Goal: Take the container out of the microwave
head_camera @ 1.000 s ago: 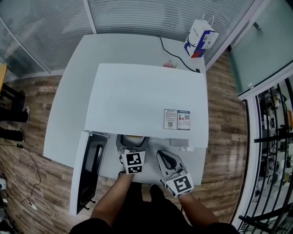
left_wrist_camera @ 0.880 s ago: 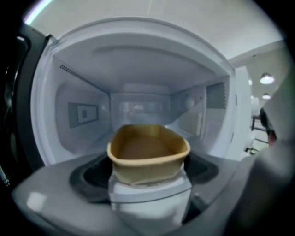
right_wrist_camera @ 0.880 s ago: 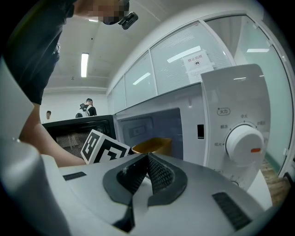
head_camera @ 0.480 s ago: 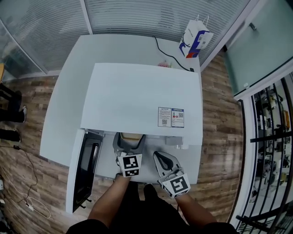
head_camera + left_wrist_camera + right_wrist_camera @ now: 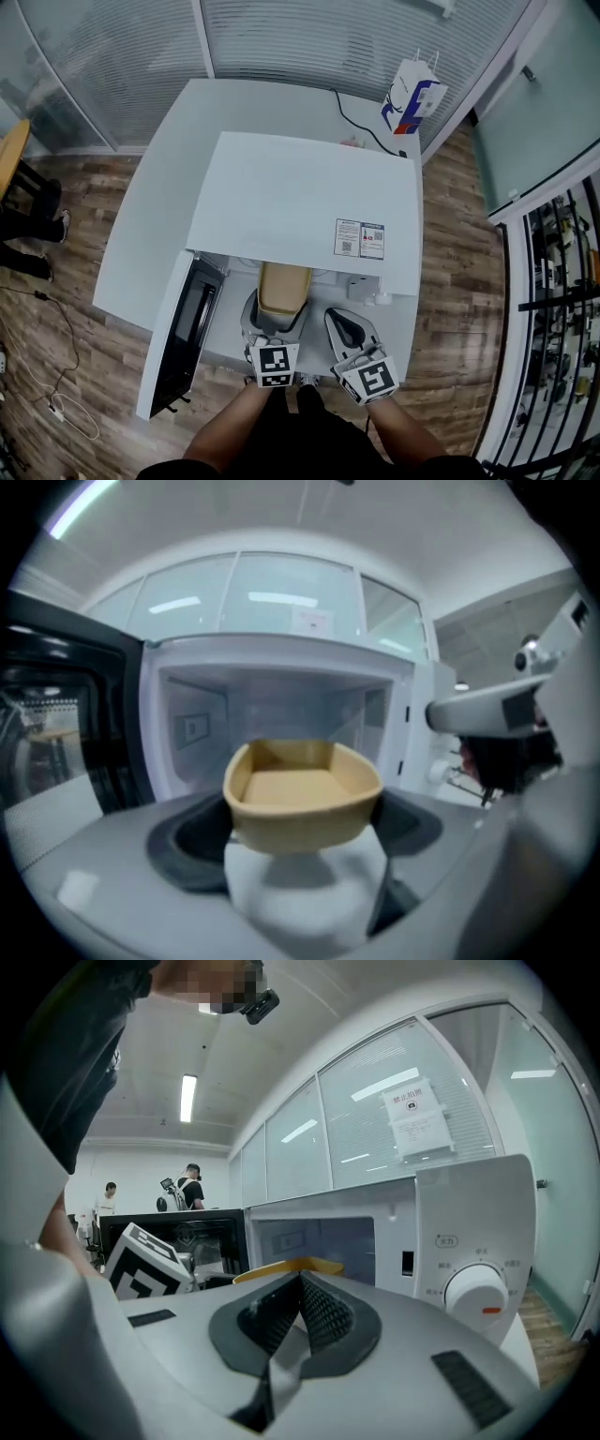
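A tan, empty open-top container is out in front of the white microwave, whose cavity stands empty behind it. My left gripper is shut on the container, one jaw on each side, and holds it off the table. To its right, my right gripper is shut with nothing in it. It sits in front of the microwave's control panel. The container's yellow rim shows just past the right jaws.
The microwave door hangs open to the left, black glass facing inward. The microwave sits on a white table with a black cable and a paper bag at the far right corner. The floor around is wood.
The left gripper has drawn back toward me with the container, which now shows fully outside the microwave opening. The right gripper has barely moved.
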A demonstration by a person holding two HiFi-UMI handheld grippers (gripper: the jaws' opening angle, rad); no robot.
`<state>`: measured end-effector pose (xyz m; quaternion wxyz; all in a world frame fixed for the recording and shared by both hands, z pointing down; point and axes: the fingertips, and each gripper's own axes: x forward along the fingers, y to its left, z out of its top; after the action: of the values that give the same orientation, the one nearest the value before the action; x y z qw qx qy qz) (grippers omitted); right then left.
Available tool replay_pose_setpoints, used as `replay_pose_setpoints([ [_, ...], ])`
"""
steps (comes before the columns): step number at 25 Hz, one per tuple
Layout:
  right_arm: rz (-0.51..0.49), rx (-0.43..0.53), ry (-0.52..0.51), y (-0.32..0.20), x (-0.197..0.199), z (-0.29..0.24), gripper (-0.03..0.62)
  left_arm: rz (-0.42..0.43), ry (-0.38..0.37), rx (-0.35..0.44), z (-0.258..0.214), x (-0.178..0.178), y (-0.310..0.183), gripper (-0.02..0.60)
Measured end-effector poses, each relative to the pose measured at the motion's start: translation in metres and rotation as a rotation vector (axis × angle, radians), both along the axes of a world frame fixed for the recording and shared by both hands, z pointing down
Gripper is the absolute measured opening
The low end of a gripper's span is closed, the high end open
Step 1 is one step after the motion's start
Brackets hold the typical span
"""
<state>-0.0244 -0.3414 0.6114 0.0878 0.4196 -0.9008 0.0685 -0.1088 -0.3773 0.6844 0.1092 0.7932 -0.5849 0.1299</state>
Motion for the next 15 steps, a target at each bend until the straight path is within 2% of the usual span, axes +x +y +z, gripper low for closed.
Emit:
replay_pose_setpoints([
  [8, -0.019, 0.095, 0.008, 0.019, 0.001, -0.037, -0.002, -0.008, 0.003, 0.032, -0.023, -0.008, 0.042, 0.465],
  [15, -0.023, 0.191, -0.034, 0.033, 0.001, -0.082, -0.002, 0.01, -0.005, 0.072, -0.049, -0.02, 0.075, 0.465],
])
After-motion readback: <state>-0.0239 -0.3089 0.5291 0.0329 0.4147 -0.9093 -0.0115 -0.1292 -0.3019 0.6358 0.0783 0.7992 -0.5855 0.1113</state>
